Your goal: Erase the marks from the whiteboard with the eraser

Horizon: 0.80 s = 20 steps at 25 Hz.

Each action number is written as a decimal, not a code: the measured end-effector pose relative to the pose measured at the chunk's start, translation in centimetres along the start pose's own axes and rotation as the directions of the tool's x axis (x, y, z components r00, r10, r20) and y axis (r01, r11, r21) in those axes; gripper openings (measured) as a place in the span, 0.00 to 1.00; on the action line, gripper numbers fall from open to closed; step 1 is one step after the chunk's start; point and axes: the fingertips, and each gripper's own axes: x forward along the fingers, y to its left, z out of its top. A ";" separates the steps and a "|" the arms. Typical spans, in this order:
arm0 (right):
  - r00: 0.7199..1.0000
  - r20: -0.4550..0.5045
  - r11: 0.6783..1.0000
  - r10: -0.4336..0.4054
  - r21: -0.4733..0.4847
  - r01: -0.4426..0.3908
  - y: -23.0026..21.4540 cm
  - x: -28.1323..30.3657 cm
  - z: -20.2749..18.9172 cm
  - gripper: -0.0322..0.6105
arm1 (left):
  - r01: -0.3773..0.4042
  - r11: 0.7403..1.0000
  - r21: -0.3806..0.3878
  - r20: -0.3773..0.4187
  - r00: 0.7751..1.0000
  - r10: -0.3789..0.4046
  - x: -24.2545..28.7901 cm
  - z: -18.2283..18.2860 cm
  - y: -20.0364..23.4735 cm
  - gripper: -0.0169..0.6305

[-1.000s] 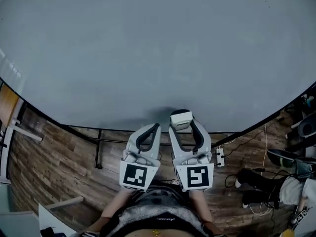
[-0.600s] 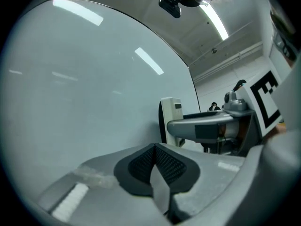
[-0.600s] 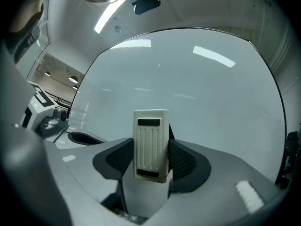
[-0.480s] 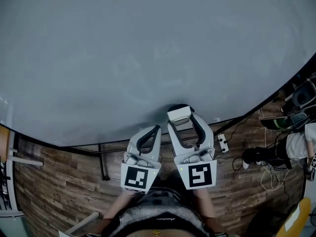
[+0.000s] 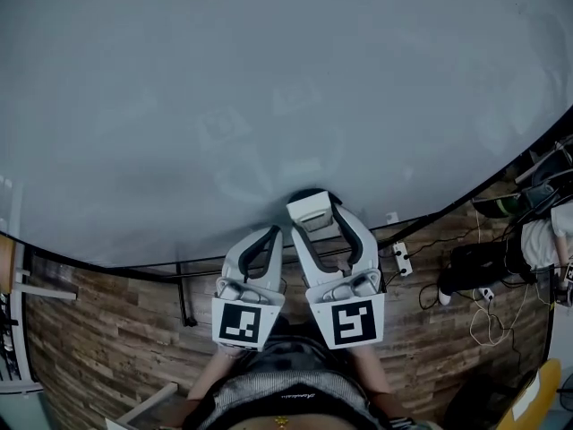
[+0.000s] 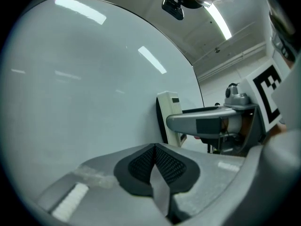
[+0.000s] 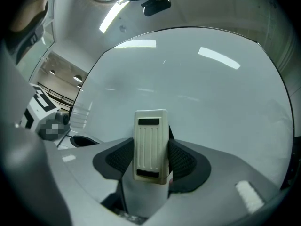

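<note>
The whiteboard (image 5: 269,79) fills most of the head view; I see only faint smudges on it near its lower middle. My right gripper (image 5: 313,211) is shut on the cream eraser (image 5: 309,207), which rests against the board's lower part. In the right gripper view the eraser (image 7: 150,145) stands upright between the dark pads (image 7: 183,161). My left gripper (image 5: 269,237) sits just left of it, shut and holding nothing, short of the board's bottom edge. The left gripper view shows its closed pads (image 6: 141,166) and the eraser (image 6: 169,117) beyond.
Below the board runs a wooden floor (image 5: 98,330) with the board's dark stand bar (image 5: 183,303). A power strip (image 5: 400,260) and cables lie at the right, near a person's legs and shoes (image 5: 466,271).
The right gripper with the eraser has slid left and slightly up along the board's lower part. The left gripper shifted a little left. The view has tilted.
</note>
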 end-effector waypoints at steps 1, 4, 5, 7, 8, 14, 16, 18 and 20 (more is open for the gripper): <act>1.000 -0.004 1.000 0.001 0.001 -0.001 -0.1 -0.2 0.0 0.42 | -0.005 1.000 0.002 0.003 1.000 0.005 0.2 0.2 -0.1 0.03; 1.000 -0.008 1.000 0.003 0.005 -0.003 -2.2 -1.7 -0.3 0.42 | -0.012 1.000 0.012 0.004 1.000 0.012 1.3 0.7 -2.2 0.03; 1.000 -0.006 1.000 0.004 0.007 -0.004 -3.3 -2.4 -0.4 0.42 | -0.013 1.000 0.014 0.004 1.000 0.013 1.8 0.9 -3.4 0.03; 1.000 -0.003 1.000 0.007 0.011 -0.007 -4.8 -3.3 -0.4 0.42 | -0.015 1.000 0.016 0.004 1.000 0.015 2.5 1.1 -4.9 0.03; 1.000 -0.003 1.000 0.011 0.012 -0.011 -5.0 -3.5 -0.4 0.42 | -0.014 1.000 0.016 0.003 1.000 0.014 2.6 1.1 -5.2 0.03; 0.999 -0.002 0.999 0.035 0.028 -0.035 -4.8 -3.5 -0.5 0.42 | -0.004 1.000 0.007 0.001 1.000 0.004 3.0 1.0 -6.0 0.03; 0.999 0.005 0.998 0.045 0.035 -0.045 -6.8 -4.4 -0.8 0.42 | 0.003 1.000 0.001 0.001 1.000 -0.003 4.4 1.3 -8.1 0.03; 0.999 0.013 0.998 0.050 0.042 -0.050 -9.5 -5.5 -1.4 0.42 | 0.009 1.000 -0.001 -0.003 1.000 -0.009 6.2 1.5 -10.6 0.03; 0.999 0.019 0.998 0.050 0.049 -0.051 -10.6 -6.0 -1.7 0.43 | 0.011 1.000 0.004 -0.003 1.000 -0.011 7.0 1.6 -11.7 0.03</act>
